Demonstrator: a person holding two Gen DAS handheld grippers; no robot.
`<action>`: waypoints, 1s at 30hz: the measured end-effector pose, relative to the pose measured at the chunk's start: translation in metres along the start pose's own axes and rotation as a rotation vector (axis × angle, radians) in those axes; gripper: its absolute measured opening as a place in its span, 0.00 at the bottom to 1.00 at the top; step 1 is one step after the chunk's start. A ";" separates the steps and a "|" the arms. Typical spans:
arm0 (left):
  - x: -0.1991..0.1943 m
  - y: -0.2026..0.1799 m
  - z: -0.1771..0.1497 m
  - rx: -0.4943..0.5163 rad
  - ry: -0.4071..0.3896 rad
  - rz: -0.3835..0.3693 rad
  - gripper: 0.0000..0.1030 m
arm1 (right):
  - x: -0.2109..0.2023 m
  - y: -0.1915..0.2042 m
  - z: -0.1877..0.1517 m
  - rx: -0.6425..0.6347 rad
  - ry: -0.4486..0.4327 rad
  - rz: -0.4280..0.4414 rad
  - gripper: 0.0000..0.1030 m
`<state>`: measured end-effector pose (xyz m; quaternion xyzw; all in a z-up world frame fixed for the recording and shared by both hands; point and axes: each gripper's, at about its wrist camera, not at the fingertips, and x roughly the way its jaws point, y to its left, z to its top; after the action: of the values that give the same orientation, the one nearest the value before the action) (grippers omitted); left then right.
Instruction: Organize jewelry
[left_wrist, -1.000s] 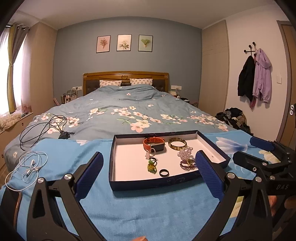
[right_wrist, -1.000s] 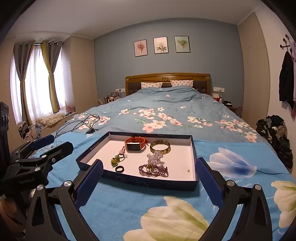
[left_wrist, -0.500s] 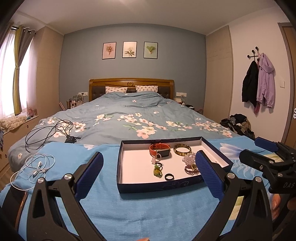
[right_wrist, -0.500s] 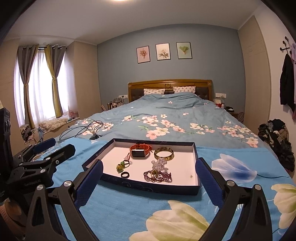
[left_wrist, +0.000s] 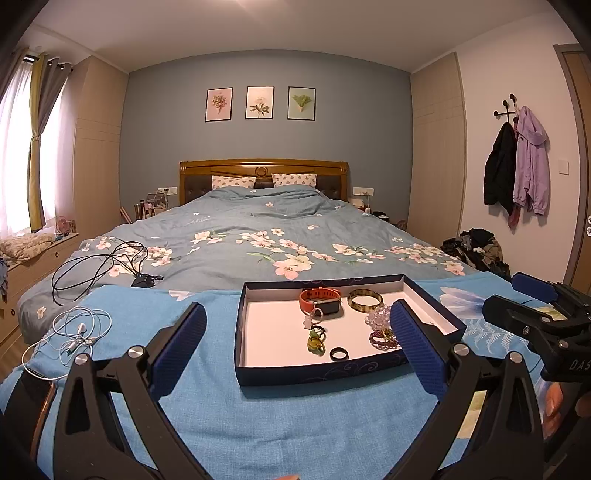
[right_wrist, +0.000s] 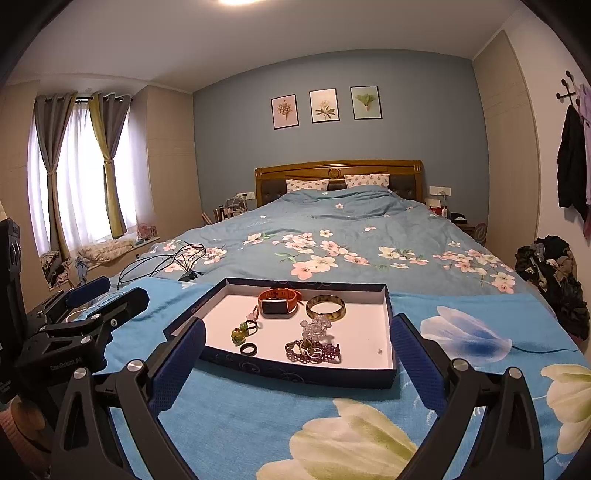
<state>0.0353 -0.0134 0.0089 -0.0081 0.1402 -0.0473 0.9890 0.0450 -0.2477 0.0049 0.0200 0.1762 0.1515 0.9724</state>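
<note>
- The left gripper (left_wrist: 297, 334) is held released, empty, above the blue cloth (left_wrist: 229, 413) at the foot of the bed (left_wrist: 258, 236).
- The right gripper (right_wrist: 297, 349) is likewise spread wide, with nothing grasped.
- The jewelry is contained in the dark blue tray (right_wrist: 295, 374): an orange watch (right_wrist: 277, 301) and a bangle (right_wrist: 325, 307) near the far edge, a black ring (right_wrist: 248, 349) and a purple bead bracelet (right_wrist: 314, 351) near the near edge.
- Compared with one second ago, both cameras are raised; the tray appears lower in each view, and its contents are unmoved.
</note>
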 end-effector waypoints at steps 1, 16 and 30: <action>0.000 0.000 0.000 0.001 -0.002 0.001 0.95 | -0.001 0.000 0.000 0.001 -0.001 0.000 0.93; 0.001 0.001 -0.001 0.003 -0.005 0.002 0.95 | -0.002 -0.001 -0.001 -0.001 -0.004 -0.001 0.93; 0.002 0.004 -0.001 0.000 -0.015 0.005 0.95 | -0.002 0.002 -0.001 -0.009 -0.012 -0.011 0.93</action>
<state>0.0378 -0.0096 0.0071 -0.0081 0.1329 -0.0445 0.9901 0.0422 -0.2466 0.0053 0.0157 0.1698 0.1469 0.9743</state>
